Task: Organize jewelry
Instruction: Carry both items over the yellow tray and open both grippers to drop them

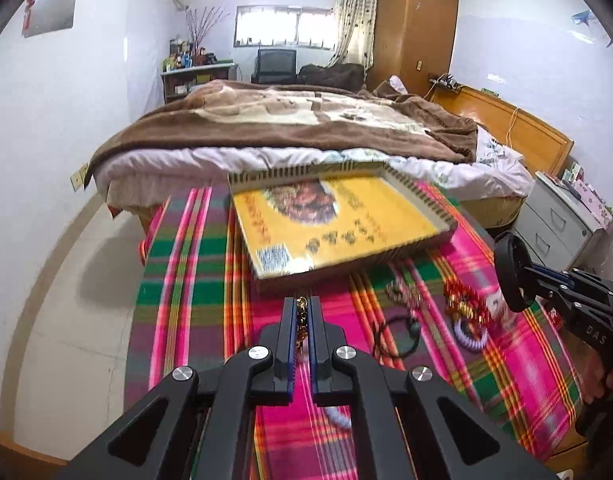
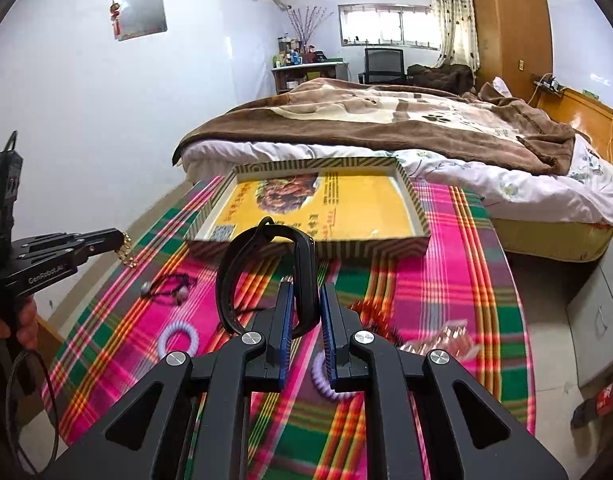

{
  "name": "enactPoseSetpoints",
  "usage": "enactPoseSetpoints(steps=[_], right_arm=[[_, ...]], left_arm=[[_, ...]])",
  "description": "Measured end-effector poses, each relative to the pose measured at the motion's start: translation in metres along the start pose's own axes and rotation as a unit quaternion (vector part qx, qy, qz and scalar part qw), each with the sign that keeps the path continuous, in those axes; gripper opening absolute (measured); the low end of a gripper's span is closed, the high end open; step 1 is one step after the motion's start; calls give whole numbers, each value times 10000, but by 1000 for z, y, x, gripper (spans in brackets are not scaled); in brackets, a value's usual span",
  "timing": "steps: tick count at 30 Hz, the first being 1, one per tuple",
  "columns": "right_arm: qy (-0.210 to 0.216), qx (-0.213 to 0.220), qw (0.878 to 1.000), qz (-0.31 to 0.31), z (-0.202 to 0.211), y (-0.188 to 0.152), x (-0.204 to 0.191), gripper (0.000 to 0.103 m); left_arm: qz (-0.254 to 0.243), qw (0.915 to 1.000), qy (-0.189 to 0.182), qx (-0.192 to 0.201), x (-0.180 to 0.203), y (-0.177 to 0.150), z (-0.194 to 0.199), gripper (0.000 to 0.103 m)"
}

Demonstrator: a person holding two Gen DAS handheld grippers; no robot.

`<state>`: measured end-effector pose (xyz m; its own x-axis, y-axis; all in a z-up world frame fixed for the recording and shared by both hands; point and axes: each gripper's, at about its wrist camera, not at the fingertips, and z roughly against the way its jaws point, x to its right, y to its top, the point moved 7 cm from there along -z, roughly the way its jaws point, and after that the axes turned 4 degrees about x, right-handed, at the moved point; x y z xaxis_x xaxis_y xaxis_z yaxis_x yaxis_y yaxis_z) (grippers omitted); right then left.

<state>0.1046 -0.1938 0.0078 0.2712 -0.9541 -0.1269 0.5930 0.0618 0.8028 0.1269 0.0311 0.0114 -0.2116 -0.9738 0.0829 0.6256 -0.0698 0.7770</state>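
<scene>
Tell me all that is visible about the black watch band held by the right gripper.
The black watch band is a smooth, rubber-like strap closed into a loop, with a slim dark body on one side. It stands upright, lifted above the plaid cloth. The right gripper has shut its blue-padded fingers on that body. Nothing else touches it.

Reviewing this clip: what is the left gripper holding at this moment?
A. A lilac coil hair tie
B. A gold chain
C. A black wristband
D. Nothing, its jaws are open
B. The left gripper is shut on the gold chain, which hangs from its tip in the right wrist view; the black wristband sits in the right gripper.
</scene>
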Motion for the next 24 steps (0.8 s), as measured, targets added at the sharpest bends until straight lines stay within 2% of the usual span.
enactPoseSetpoints(steps=[8,11,14,16,24], right_arm=[[-82,-169,9997,-174,-40,43,36,14],[-119,-365,9991,-180,-67,56,51,14],[-186,-620,9975,-275,-101,66,70,14],[-233,-732,9964,-354,-121,72,82,14],[-413,-1183,9915,-345,-188,86,110,14]], left_arm=[[84,9998,-178,-21,-2,45,-41,4],[226,9993,-296,-102,-4,59,-66,4],[105,9997,-201,-90,-4,72,-87,4],[187,9992,-314,-155,-5,80,-105,4],[327,9979,-245,-502,-20,92,-180,5]])
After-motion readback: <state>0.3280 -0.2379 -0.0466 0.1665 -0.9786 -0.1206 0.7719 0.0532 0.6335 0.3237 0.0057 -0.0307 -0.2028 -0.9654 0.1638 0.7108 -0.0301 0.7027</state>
